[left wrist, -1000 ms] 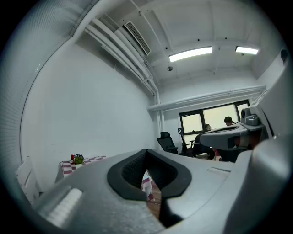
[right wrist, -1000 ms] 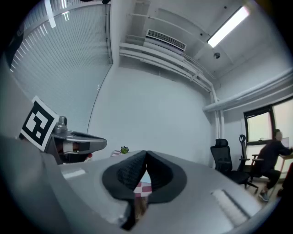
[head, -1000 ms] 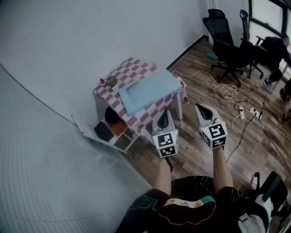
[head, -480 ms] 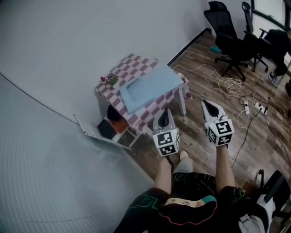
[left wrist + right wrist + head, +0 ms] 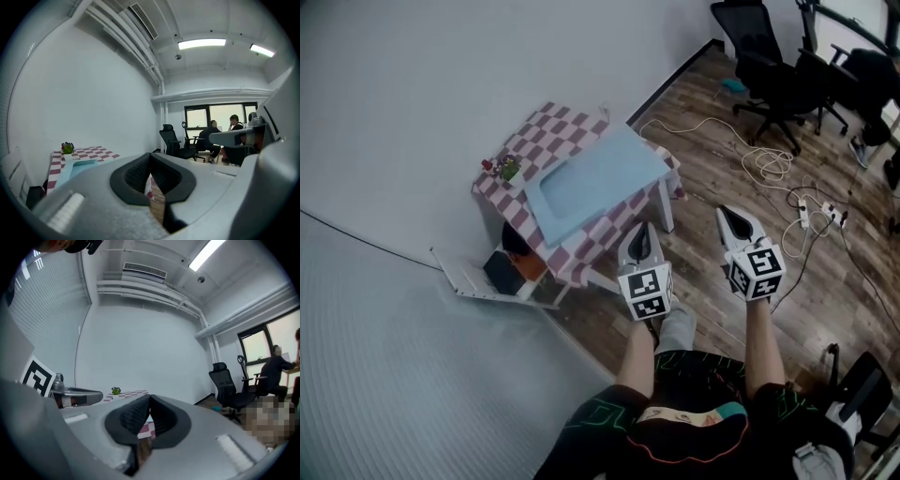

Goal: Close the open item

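Two handheld grippers are held out over a wood floor (image 5: pixel 712 309), each carried on a bare forearm with its marker cube nearest the body. The left gripper (image 5: pixel 640 232) is shown with its jaws pressed together and nothing between them. The right gripper (image 5: pixel 729 221) is likewise closed tight on nothing.

Just ahead of the left gripper, a small white-legged table (image 5: pixel 551 129) is seen against the wall, draped in a red-and-white checked cloth. A light-blue, tray-like panel (image 5: pixel 592 176) is laid across the cloth, reaching the table's near edge. A small potted plant (image 5: pixel 504 169) is set at the corner toward the wall.

The open item (image 5: pixel 480 277), white with a flap spread flat on the floor, is found below the table's left end, by the wall. Something dark and something orange are seen inside it; what they are cannot be made out. It is well apart from both grippers and touched by neither.

Farther off to the right, loose white cables (image 5: pixel 766 165) and a power strip (image 5: pixel 812 212) are strewn over the floorboards. Black office chairs (image 5: pixel 764 73) are grouped beyond them. In the left gripper view, seated persons (image 5: pixel 211 135) are seen at a window in the far background.
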`<state>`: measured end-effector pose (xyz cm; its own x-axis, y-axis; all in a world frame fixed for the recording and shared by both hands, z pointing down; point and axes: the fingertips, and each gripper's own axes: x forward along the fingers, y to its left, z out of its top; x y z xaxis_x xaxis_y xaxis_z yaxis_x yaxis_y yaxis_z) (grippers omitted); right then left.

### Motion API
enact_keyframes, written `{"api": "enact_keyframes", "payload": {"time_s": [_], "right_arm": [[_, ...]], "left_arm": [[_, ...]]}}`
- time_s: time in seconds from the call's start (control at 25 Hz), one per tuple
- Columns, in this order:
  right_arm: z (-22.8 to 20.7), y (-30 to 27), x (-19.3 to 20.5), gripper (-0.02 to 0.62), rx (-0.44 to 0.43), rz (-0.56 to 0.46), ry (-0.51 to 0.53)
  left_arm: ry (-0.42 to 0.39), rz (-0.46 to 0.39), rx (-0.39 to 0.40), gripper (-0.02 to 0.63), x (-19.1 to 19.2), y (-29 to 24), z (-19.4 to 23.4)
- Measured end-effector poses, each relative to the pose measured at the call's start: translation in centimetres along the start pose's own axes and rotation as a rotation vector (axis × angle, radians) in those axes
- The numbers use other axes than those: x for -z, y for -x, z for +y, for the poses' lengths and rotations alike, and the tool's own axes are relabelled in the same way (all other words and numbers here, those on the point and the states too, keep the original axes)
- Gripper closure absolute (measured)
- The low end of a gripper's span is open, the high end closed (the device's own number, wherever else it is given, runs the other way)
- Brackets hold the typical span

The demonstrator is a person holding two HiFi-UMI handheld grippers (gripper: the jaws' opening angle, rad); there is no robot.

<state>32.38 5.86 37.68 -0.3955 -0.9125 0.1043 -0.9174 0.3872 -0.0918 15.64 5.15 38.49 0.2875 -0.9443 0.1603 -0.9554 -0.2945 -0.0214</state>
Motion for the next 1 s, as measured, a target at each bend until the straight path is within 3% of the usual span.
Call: {"api": "enact_keyframes", "payload": {"time_s": [0.4,0.8,1.0], "right_arm": [[-0.9,-11.8,7.3,0.592,-0.066,0.186,-0.059],[-3.3,-22.0,10.5,0.592,-0.065,0.313,-0.058],[-3.5,-24.4,12.4,0.592,-0.053,0.363,-0.054]], "left_arm": [[0.120,0.205,-0.038,0.597,8.4,-9.0,5.6],[0.207,0.294,-0.021,0.597,11.9,-18.6,9.3],[0.234,0.317,-0.014,0.597,13.4,-21.2,10.0]]}}
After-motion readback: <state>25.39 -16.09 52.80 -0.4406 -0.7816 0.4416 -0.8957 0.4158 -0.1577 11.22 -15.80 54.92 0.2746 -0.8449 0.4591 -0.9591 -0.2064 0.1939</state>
